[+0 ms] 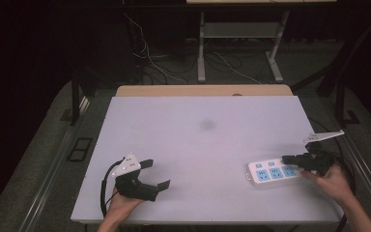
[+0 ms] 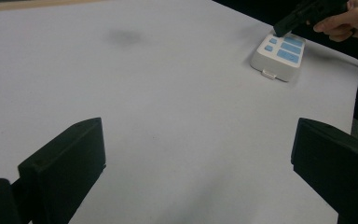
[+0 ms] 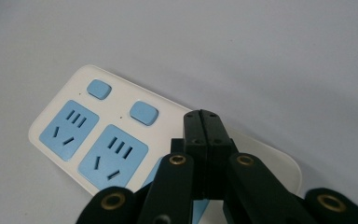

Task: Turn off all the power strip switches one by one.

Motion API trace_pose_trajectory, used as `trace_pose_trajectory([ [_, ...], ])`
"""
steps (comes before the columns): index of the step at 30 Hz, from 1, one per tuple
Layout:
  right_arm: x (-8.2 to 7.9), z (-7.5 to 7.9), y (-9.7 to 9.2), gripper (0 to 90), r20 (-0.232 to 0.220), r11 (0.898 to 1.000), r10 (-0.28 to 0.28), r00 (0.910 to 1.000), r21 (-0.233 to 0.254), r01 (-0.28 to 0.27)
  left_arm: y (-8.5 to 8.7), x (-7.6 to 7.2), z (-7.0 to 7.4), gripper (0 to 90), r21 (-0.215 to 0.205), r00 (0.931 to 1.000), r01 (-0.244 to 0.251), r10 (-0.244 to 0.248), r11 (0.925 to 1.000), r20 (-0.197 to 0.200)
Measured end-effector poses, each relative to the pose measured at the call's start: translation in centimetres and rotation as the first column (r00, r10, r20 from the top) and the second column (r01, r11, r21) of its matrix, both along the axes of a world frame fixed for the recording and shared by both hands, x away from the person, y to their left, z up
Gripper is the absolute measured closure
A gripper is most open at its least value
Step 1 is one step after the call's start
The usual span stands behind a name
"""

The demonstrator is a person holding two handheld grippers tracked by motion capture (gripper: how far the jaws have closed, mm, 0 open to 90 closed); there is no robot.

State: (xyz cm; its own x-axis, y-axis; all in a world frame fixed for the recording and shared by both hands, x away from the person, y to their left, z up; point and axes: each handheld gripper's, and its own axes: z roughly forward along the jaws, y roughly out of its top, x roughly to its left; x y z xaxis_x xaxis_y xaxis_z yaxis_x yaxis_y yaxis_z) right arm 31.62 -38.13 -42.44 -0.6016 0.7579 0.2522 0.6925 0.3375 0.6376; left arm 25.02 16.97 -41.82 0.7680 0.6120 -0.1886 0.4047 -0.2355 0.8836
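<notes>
Right gripper (image 3: 204, 116) clenched, tips over power strip (image 3: 121, 140), seemingly touching third switch | left gripper (image 1: 155, 175) released, well apart from strip

High view overhead; right gripper view close on power strip (image 3: 121, 140); shared.

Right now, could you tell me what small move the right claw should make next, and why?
Probably press straight down: the right claw is shut, its tip poised over the third blue switch area of the power strip, while the left claw waits open, well apart.
</notes>
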Motion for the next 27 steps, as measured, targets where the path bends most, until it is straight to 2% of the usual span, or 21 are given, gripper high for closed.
trace_pose_trajectory([
  [7, -0.13, -0.01, 0.04, 90.0, 0.009, 1.000, -0.006, 0.9999, 0.001, 0.006, 0.10, 0.09, -0.04, 1.5, 0.003, 1.0000, -0.005, 0.005, 1.0000, -0.002],
  [11, -0.35, -0.17, -0.08, 90.0, 0.015, 1.000, -0.022, 0.9996, 0.021, 0.022, 0.10, 0.09, -0.06, 1.4, 0.004, 1.0000, -0.005, 0.005, 1.0000, -0.003],
  [18, -0.26, -0.03, 0.04, 90.0, 0.010, 1.000, -0.022, 0.9997, 0.010, 0.022, 0.17, 0.10, -0.06, 1.5, 0.001, 1.0000, -0.007, 0.007, 1.0000, -0.003],
  [19, -0.27, -0.03, 0.02, 90.0, 0.010, 1.000, -0.023, 0.9997, 0.013, 0.023, 0.17, 0.11, -0.08, 1.5, 0.001, 1.0000, -0.008, 0.008, 1.0000, -0.003],
  [20, -0.33, 0.13, -0.19, 90.0, 0.016, 0.999, -0.030, 0.9994, 0.041, 0.029, 0.18, 0.12, -0.08, 1.5, 0.002, 1.0000, -0.008, 0.008, 1.0000, -0.004],
  [27, -0.40, 0.21, -0.39, 90.0, 0.014, 0.999, -0.042, 0.9990, 0.028, 0.042, 0.17, 0.10, -0.08, 1.5, 0.001, 1.0000, -0.008, 0.008, 1.0000, -0.004],
])
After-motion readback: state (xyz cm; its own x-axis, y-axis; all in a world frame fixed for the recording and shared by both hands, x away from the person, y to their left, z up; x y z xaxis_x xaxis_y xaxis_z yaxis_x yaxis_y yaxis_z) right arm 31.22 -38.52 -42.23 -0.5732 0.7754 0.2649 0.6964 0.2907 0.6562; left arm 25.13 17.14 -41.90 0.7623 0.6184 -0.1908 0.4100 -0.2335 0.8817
